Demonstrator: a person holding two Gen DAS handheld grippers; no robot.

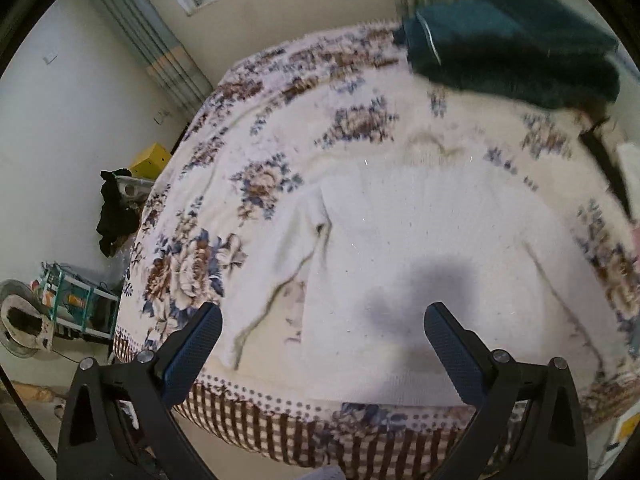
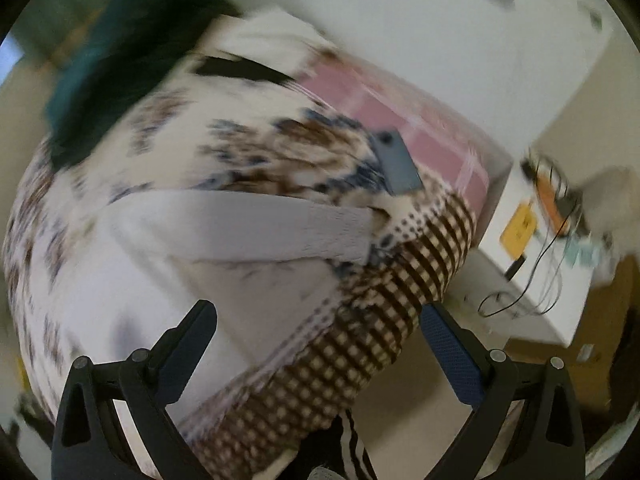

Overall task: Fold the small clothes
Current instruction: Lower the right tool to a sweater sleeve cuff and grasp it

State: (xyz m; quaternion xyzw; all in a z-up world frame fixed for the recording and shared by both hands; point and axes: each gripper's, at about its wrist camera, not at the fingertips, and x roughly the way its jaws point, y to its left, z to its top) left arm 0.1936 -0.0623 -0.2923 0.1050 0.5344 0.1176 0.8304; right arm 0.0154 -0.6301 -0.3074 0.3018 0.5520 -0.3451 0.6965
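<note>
A white knitted garment [image 1: 400,232] lies spread flat on the floral bed cover [image 1: 248,128], one sleeve [image 1: 280,264] folded along its left side. My left gripper [image 1: 322,328] is open and empty, hovering over the garment's near hem. In the blurred right wrist view the garment [image 2: 168,264] lies with a sleeve [image 2: 248,228] stretched toward the bed's edge. My right gripper [image 2: 320,328] is open and empty above the bed's near corner. A dark teal garment [image 1: 508,44] lies bunched at the far side; it also shows in the right wrist view [image 2: 132,52].
A blue phone [image 2: 396,164] lies on the bed cover near a pink sheet [image 2: 400,116]. A black strap [image 1: 604,164] lies at the bed's right. A white box with cables [image 2: 536,264] stands beside the bed. Black clothing [image 1: 116,212], a yellow box [image 1: 150,158] and a rack [image 1: 76,300] sit left.
</note>
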